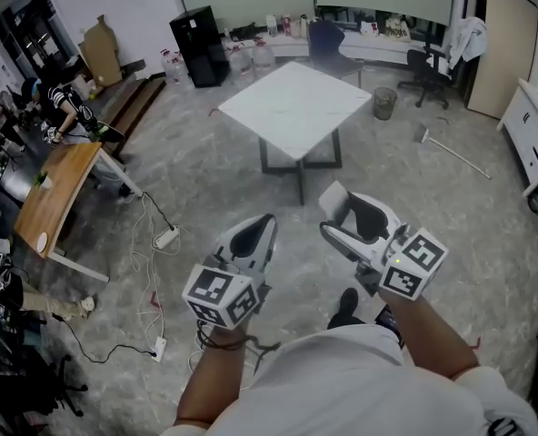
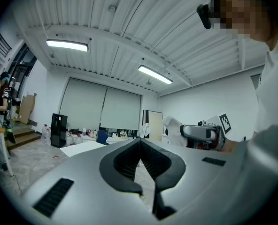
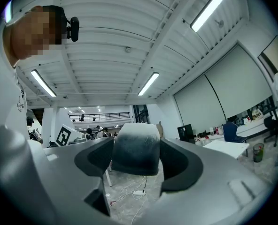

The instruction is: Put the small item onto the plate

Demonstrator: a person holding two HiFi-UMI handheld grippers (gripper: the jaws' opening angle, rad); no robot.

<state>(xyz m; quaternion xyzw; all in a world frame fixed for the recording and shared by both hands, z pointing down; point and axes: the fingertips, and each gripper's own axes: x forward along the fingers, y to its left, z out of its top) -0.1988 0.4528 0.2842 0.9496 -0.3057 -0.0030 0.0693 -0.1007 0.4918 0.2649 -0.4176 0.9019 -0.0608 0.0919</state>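
Right gripper view: right gripper [image 3: 135, 146] pinches small item [image 3: 133, 158]. Left gripper [image 2: 140, 143] pressed together, empty. Carrying step; plate unseen. Next: probably approach far white table [image 1: 292, 107].

Both grippers hang in open air over the grey floor [image 1: 205, 171], the left gripper [image 1: 267, 223] and the right gripper [image 1: 340, 214] side by side with a gap between them. There's no room inside either pair of jaws: the left tips meet, and the right pair clamps the small item [image 3: 134, 149]. Ahead, open floor runs to the white table [image 1: 292, 107], its top plain white. To the left, cables [image 1: 155, 243] trail beside a wooden desk [image 1: 55, 193]. Past the table's right corner stand a bin [image 1: 384, 104] and an office chair [image 1: 428, 66], and a long-handled tool [image 1: 451, 153] lies on the floor. White cabinets [image 1: 533, 125] line the right wall.
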